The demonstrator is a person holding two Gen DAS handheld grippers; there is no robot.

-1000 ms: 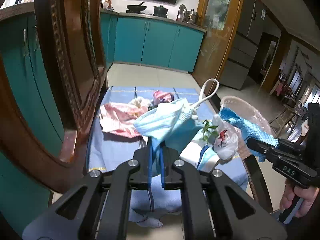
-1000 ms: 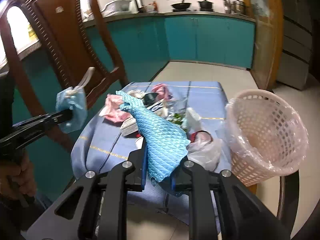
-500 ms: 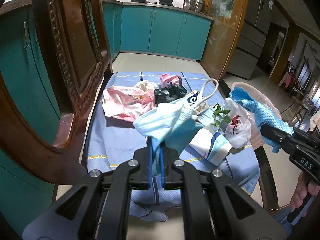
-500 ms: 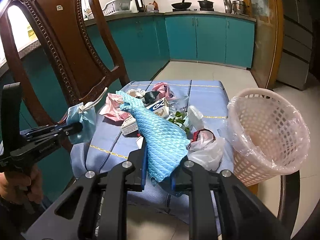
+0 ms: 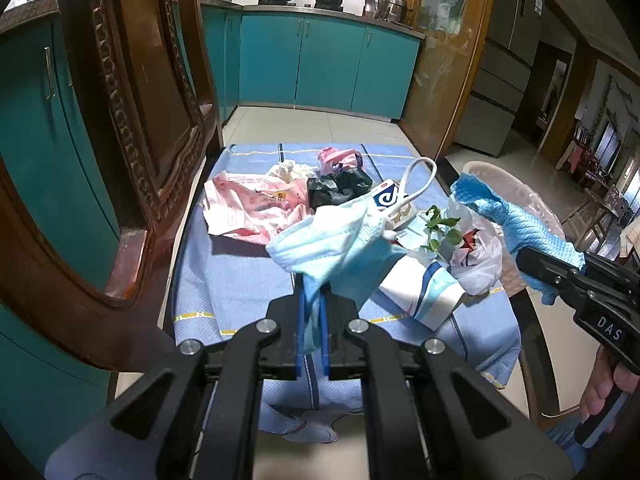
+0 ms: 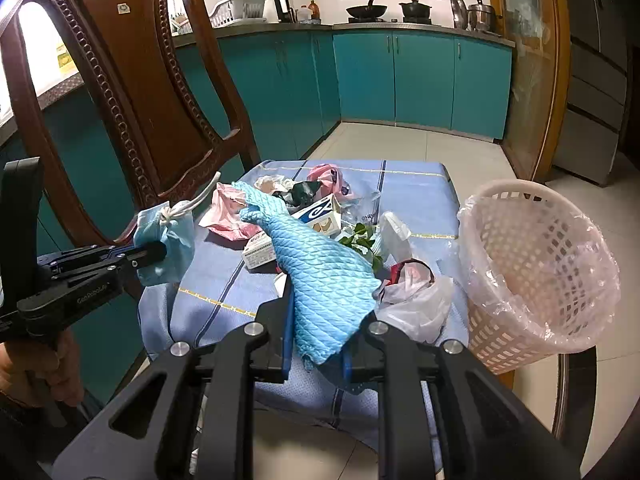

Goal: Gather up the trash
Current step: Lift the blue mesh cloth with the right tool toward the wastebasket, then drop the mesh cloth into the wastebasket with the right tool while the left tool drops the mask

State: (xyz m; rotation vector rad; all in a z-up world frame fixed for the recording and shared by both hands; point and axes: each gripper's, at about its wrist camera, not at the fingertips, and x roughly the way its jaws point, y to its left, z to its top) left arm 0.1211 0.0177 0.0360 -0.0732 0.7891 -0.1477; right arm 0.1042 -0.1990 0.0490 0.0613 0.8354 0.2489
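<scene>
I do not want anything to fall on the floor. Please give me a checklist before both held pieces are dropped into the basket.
1. Left gripper shut on face mask: ok.
2. Right gripper shut on blue cloth: ok.
3. Basket opening unobstructed: ok.
4. Liner bag over the rim: ok.
5. Held pieces above the basket: not ok.
6. Basket steady at the table edge: cannot tell.

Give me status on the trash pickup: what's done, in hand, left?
Done: nothing visibly in the basket yet. In hand: left gripper shut on a face mask; right gripper shut on a blue cloth. Both are held above the table. Left: pink wrapper, black bag, cartons, greens and white bag.
</scene>
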